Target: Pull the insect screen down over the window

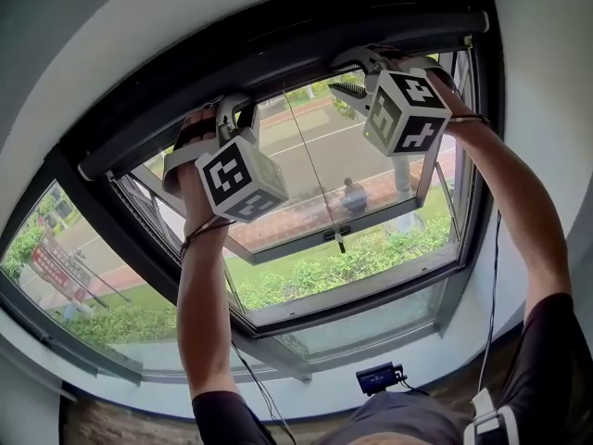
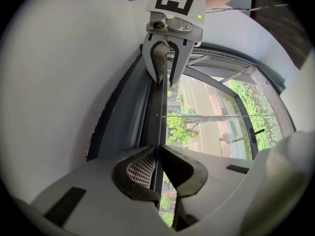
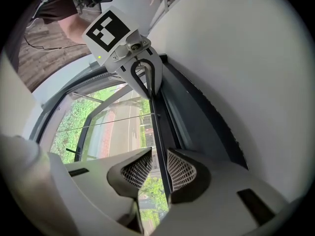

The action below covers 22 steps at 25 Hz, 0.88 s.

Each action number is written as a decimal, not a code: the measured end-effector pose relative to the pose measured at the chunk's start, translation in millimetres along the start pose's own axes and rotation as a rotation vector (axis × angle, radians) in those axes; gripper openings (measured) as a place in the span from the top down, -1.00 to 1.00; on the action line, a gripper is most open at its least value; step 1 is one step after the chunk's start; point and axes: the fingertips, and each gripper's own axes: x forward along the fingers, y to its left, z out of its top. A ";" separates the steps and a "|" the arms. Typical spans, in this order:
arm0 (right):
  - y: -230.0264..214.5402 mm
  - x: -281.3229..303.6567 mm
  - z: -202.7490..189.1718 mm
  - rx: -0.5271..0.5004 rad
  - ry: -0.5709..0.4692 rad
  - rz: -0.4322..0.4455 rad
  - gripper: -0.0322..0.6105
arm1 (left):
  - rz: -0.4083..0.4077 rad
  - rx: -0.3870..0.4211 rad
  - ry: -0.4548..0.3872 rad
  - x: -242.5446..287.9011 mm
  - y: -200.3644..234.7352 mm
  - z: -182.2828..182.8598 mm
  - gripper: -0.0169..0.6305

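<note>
Barely started: left gripper (image 2: 158, 152) pinches the screen bar (image 2: 160, 117) at the window (image 1: 352, 295) top edge, right gripper (image 3: 158, 167) straddles it with jaws apart, and nothing's pulled down yet.

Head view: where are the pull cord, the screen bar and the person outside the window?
pull cord (image 1: 312, 170): head view, halfway down the thin string.
screen bar (image 1: 287, 70): head view, middle of the dark bar.
person outside (image 1: 352, 196): head view, on the body.
</note>
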 end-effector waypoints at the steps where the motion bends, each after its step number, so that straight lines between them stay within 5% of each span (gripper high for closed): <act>1: -0.5 -1.8 2.6 -0.002 0.000 0.002 0.61 | -0.005 0.009 0.006 -1.1 -1.6 -2.2 0.82; 4: -2.5 -4.7 4.6 -0.020 0.023 0.005 0.79 | -0.031 0.003 0.010 -6.8 -0.9 -2.7 0.85; 10: -14.9 1.3 0.4 -0.224 0.133 -0.104 0.82 | 0.013 0.023 -0.021 -1.6 14.0 1.8 0.87; 22: 19.2 -4.1 -2.5 -0.175 0.133 0.099 0.84 | -0.122 0.005 -0.053 -10.7 -21.2 0.6 0.88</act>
